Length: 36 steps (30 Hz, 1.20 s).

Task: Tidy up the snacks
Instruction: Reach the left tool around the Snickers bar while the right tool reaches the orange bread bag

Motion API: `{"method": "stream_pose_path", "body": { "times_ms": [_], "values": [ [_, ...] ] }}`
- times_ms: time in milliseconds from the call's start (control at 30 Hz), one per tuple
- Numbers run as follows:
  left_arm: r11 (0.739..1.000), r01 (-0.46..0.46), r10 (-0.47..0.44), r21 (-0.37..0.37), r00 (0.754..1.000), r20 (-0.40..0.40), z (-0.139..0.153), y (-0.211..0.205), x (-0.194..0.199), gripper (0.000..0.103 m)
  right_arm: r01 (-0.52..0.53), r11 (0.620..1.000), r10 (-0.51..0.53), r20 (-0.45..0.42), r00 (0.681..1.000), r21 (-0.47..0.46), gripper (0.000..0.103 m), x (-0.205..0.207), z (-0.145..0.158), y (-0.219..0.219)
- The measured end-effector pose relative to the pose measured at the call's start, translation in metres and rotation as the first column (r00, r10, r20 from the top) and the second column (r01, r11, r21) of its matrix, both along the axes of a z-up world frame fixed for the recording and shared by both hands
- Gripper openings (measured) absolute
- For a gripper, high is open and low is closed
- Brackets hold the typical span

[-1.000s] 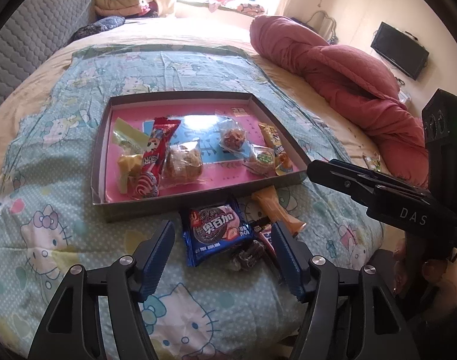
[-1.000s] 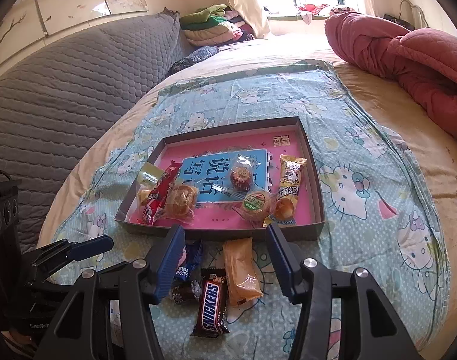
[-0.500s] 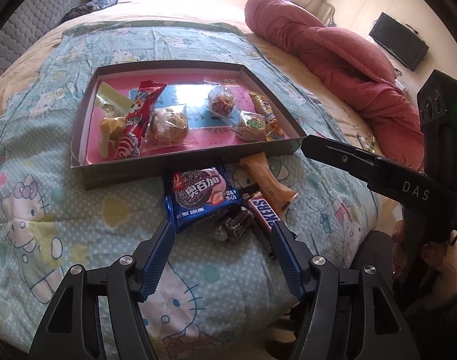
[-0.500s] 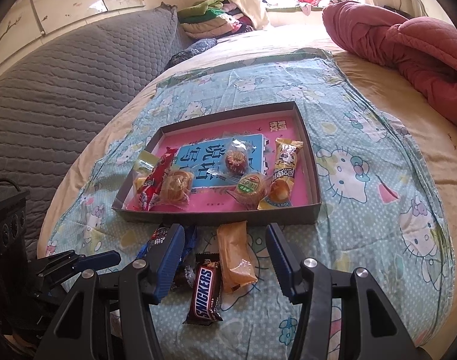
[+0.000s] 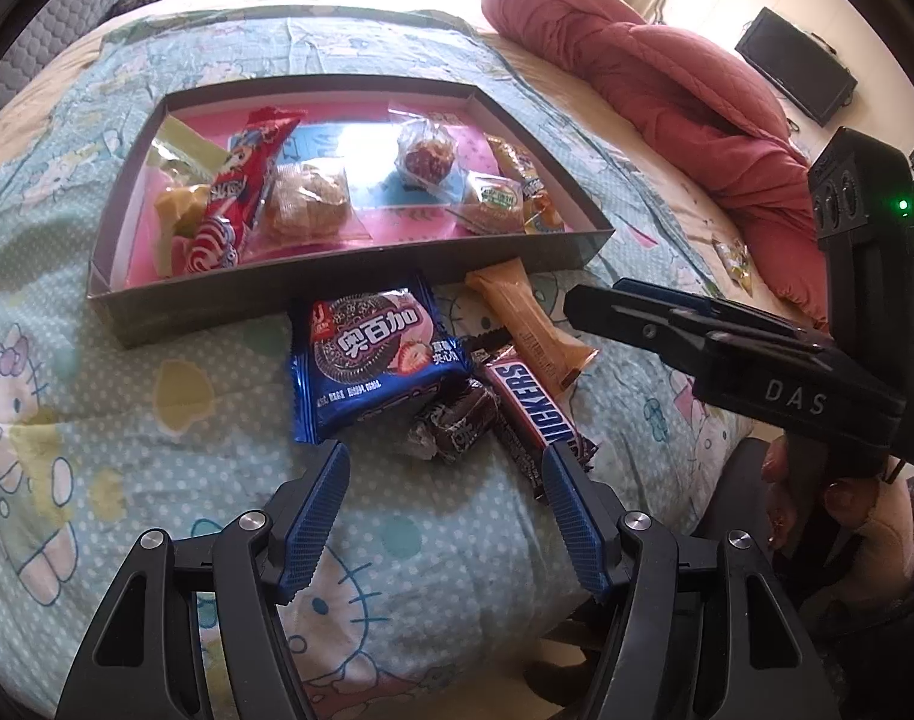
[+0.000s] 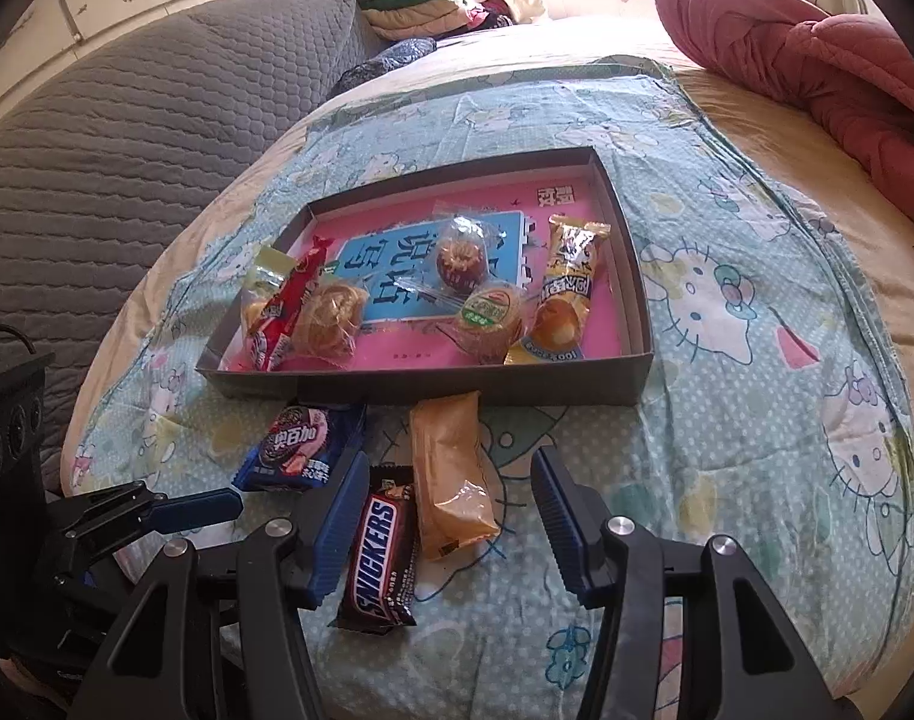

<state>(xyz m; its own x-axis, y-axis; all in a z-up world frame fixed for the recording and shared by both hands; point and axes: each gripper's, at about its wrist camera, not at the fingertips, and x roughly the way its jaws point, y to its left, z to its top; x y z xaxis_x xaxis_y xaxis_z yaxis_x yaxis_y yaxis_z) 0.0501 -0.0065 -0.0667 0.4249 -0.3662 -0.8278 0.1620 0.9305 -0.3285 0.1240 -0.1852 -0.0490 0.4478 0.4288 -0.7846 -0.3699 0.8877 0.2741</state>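
Blue ribbed pads line both claws, and both stand open with nothing between the pads. The left claw (image 5: 444,468) hovers over the near edge of the bed, its tips just short of the blue cookie pack (image 5: 375,360) and a small dark candy (image 5: 453,423). The right claw (image 6: 447,480) hangs above the chocolate bar (image 6: 378,558) and the orange wafer pack (image 6: 450,474), which lies between its fingers without being touched. These four loose snacks sit crowded together on the patterned blanket (image 6: 727,450), just outside the near wall of the shallow box (image 6: 432,387), which already holds six wrapped snacks on its pink floor.

The risk, as it looks from here, is the crowding: the wrappers overlap, so closing on one may drag or pinch a neighbour, and the glossy, flat packs may slip on the soft blanket. The two claws also work close together and could bump.

Against the earlier frames, both claws have sunk toward the loose pile and tilted further down; the snacks now loom larger, and the gap between the jaws is unchanged.
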Motion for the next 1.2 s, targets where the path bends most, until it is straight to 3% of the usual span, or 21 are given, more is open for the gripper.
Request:
{"method": "stream_pose_path", "body": {
  "times_ms": [433, 633, 767, 967, 1200],
  "values": [
    [1.000, -0.007, 0.007, -0.029, 1.000, -0.008, -0.014, -0.001, 0.008, 0.068, -0.046, 0.998, 0.045, -0.019, 0.999, -0.046, 0.055, 0.007, -0.023, 0.017],
    [0.999, -0.010, 0.010, -0.036, 1.000, -0.012, -0.019, -0.004, 0.013, 0.067, -0.042, 0.997, 0.040, -0.032, 0.999, -0.062, 0.047, 0.012, -0.032, 0.018],
    [0.999, -0.018, 0.017, -0.037, 1.000, -0.014, -0.022, -0.004, 0.018, 0.053, -0.037, 0.997, 0.035, -0.023, 0.999, -0.064, 0.042, 0.015, -0.034, 0.016],
    [0.999, -0.011, 0.010, -0.037, 1.000, -0.020, -0.026, -0.008, 0.023, 0.053, -0.031, 0.992, 0.031, -0.004, 1.000, -0.119, 0.033, 0.021, -0.039, 0.014],
    [0.999, -0.016, 0.015, -0.030, 1.000, -0.024, -0.028, -0.011, 0.025, 0.053, -0.044, 0.987, 0.045, 0.006, 0.999, -0.156, 0.032, 0.019, -0.041, 0.014]
  ]
}}
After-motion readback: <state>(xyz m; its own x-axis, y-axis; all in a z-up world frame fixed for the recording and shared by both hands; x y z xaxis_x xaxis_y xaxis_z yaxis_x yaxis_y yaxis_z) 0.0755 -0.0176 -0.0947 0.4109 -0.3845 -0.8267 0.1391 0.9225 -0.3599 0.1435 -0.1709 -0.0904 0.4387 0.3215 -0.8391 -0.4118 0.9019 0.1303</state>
